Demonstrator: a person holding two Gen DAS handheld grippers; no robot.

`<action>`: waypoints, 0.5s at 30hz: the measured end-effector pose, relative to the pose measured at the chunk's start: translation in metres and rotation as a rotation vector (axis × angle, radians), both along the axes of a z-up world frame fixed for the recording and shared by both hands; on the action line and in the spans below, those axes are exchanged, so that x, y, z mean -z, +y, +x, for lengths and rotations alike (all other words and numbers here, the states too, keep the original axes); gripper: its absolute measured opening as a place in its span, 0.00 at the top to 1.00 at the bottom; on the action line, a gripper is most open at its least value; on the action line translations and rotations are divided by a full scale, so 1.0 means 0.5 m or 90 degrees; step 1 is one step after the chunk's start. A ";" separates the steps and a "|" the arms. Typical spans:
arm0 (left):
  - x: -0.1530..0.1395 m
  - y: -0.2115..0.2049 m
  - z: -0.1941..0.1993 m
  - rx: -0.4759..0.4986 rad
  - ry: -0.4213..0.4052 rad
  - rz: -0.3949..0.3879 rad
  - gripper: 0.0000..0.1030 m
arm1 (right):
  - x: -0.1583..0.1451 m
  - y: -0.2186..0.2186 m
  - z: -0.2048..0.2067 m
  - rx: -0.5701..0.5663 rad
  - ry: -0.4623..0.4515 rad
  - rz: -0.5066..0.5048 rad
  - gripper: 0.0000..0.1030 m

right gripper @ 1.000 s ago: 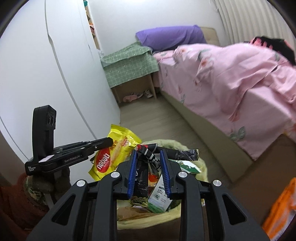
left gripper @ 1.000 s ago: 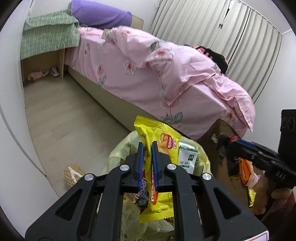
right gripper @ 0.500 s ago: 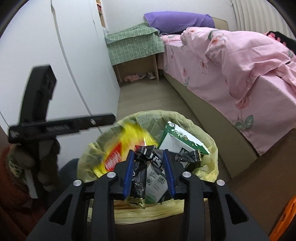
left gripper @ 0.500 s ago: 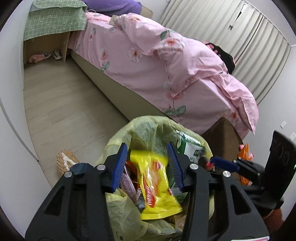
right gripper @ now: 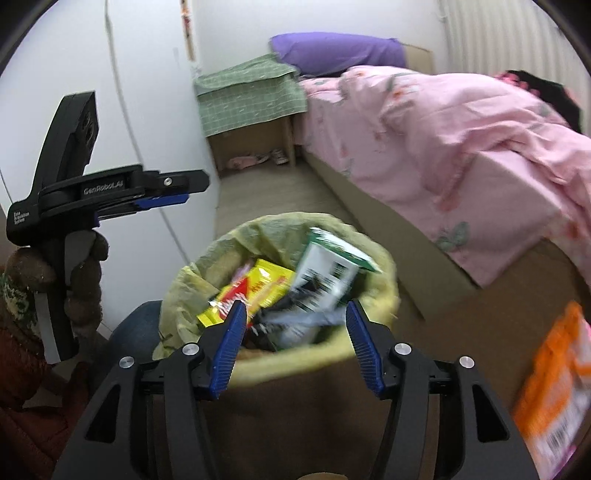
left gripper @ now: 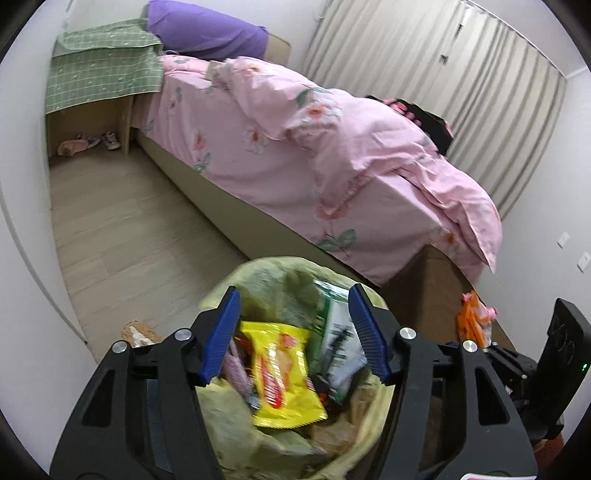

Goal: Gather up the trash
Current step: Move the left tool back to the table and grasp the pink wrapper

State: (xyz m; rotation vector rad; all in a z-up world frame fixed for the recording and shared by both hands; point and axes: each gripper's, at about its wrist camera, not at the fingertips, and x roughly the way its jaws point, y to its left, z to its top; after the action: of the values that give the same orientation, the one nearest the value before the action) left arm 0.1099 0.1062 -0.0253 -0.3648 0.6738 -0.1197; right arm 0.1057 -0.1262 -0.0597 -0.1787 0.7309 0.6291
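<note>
Whereas a second ago each gripper pinched a wrapper above the bin, both now stand with jaws spread and nothing between them. Left gripper [left gripper: 293, 332] hangs over the bin [left gripper: 258, 271]; the yellow packet [left gripper: 282, 373] it held lies inside on top of the other rubbish, label up. Right gripper [right gripper: 293, 339] is above the near rim of the bin [right gripper: 384, 291]; the black wrapper [right gripper: 269, 325] it held lies among the contents, blurred, beside the yellow packet [right gripper: 258, 291] and a green-and-white carton [right gripper: 328, 269] leaning against the far side. Bin has a yellow-green liner and is close to full.

Surroundings: bed [left gripper: 332, 166] with pink floral cover runs along the far side, with a purple pillow [left gripper: 207, 33] at its head and a green-draped stand [left gripper: 103, 77] next to it. An orange packet [right gripper: 550, 384] lies on the brown surface right of the bin, blurred. Wooden floor between bed and white wall shows no litter.
</note>
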 end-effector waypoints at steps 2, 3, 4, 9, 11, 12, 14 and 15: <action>-0.002 -0.033 -0.002 0.028 0.003 -0.003 0.44 | -0.008 -0.042 -0.017 0.042 0.002 0.013 0.48; -0.002 -0.054 -0.003 0.047 0.006 -0.005 0.43 | -0.012 -0.075 -0.032 0.071 0.005 0.022 0.48; -0.002 -0.071 -0.003 0.063 0.007 -0.003 0.43 | -0.016 -0.108 -0.048 0.100 0.003 0.028 0.47; 0.001 -0.206 -0.011 0.174 0.010 0.016 0.43 | -0.024 -0.245 -0.123 0.219 -0.008 0.029 0.44; 0.004 -0.258 -0.019 0.216 0.012 0.024 0.43 | -0.019 -0.294 -0.151 0.261 -0.005 0.035 0.43; 0.006 -0.289 -0.024 0.241 0.011 0.028 0.43 | -0.014 -0.326 -0.168 0.290 -0.001 0.037 0.43; 0.010 -0.342 -0.033 0.285 0.007 0.036 0.43 | -0.002 -0.384 -0.205 0.342 0.000 0.034 0.43; 0.011 -0.365 -0.039 0.306 0.004 0.039 0.43 | 0.000 -0.402 -0.210 0.355 -0.001 0.036 0.43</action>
State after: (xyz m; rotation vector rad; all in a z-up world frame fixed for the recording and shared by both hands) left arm 0.0903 -0.0765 -0.0308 -0.1387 0.7598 -0.5531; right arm 0.0009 -0.3271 -0.0595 0.0784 0.7201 0.1178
